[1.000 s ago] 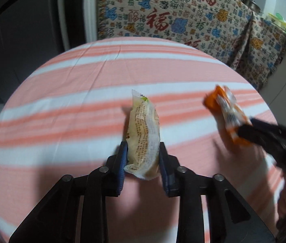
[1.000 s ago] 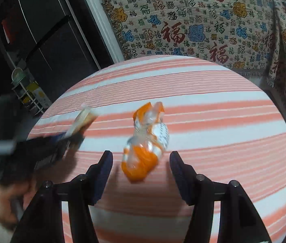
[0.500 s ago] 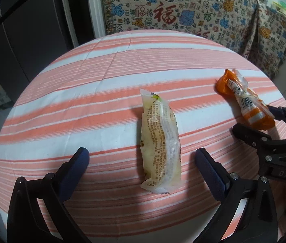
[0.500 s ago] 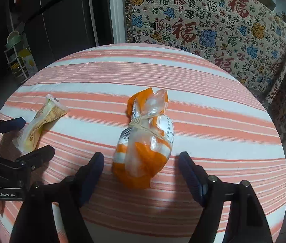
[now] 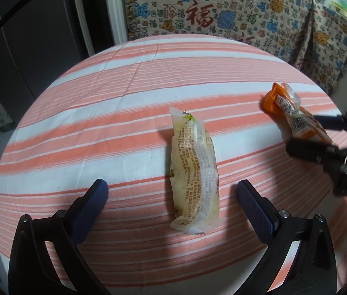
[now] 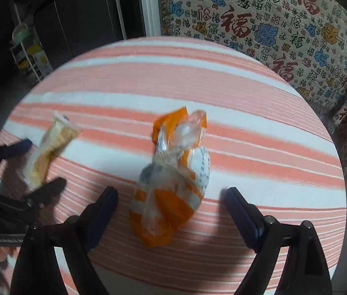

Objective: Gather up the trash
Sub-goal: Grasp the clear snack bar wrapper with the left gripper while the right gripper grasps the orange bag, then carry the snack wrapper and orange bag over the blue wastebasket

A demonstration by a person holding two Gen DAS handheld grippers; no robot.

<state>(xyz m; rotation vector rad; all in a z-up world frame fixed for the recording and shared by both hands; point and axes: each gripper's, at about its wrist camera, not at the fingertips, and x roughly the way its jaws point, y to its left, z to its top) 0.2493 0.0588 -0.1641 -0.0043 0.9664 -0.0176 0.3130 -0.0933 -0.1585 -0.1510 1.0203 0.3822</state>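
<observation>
On the round table under its orange-and-white striped cloth, your left gripper stands spread wide about the pale yellow plastic wrapper, untouched; farther right, your right gripper is opening around the crumpled orange-and-clear packet, pads clear.

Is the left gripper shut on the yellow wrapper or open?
Open. The left gripper stands wide, clear of the yellow wrapper, which lies flat on the striped tablecloth.

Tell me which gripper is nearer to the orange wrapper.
Right. The right gripper straddles the orange wrapper, jaws opening, pads clear of it. The left gripper is open around the pale yellow wrapper, off to the orange one's side on the striped tablecloth.
</observation>
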